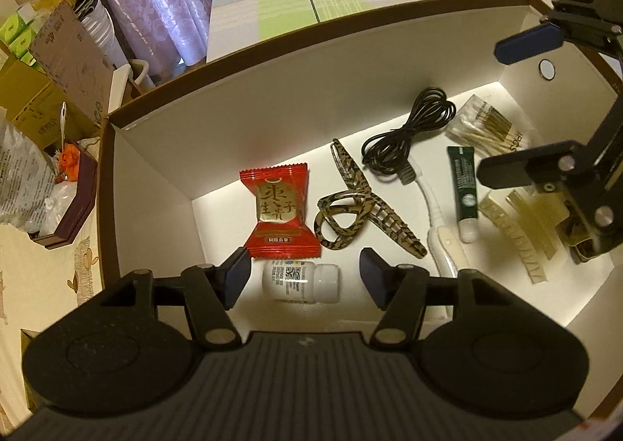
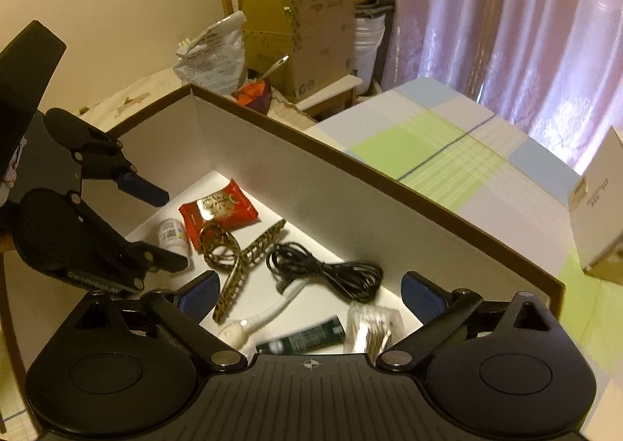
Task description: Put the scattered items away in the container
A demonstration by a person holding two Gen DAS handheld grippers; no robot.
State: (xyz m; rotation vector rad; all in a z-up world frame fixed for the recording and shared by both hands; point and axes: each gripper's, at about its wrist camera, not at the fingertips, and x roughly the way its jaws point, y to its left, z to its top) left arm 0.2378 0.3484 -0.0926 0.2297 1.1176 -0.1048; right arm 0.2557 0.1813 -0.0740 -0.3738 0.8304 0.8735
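Observation:
A white box with a brown rim (image 1: 311, 32) (image 2: 350, 184) holds the items. Inside lie a red snack packet (image 1: 278, 213) (image 2: 218, 209), a small white pill bottle (image 1: 301, 281) (image 2: 171, 236), a leopard-print hair claw (image 1: 358, 207) (image 2: 233, 258), a coiled black cable (image 1: 412, 129) (image 2: 327, 269), a white handle (image 1: 440, 234) (image 2: 257, 318), a green tube (image 1: 463, 187) (image 2: 303, 337), a pack of cotton swabs (image 1: 486, 127) (image 2: 370, 328) and a pale comb clip (image 1: 521, 234). My left gripper (image 1: 305, 273) (image 2: 161, 224) hangs open above the bottle. My right gripper (image 2: 307, 295) (image 1: 506, 110) is open over the box's right end, holding nothing.
The box rests on a checked tablecloth (image 2: 467, 152). A white carton (image 2: 599, 207) stands beyond its right end. Cardboard boxes (image 2: 300, 39), a plastic bag (image 2: 210, 55) and a small purple box with a spoon (image 1: 66, 184) crowd the left. Pink curtains (image 2: 506, 12) hang behind.

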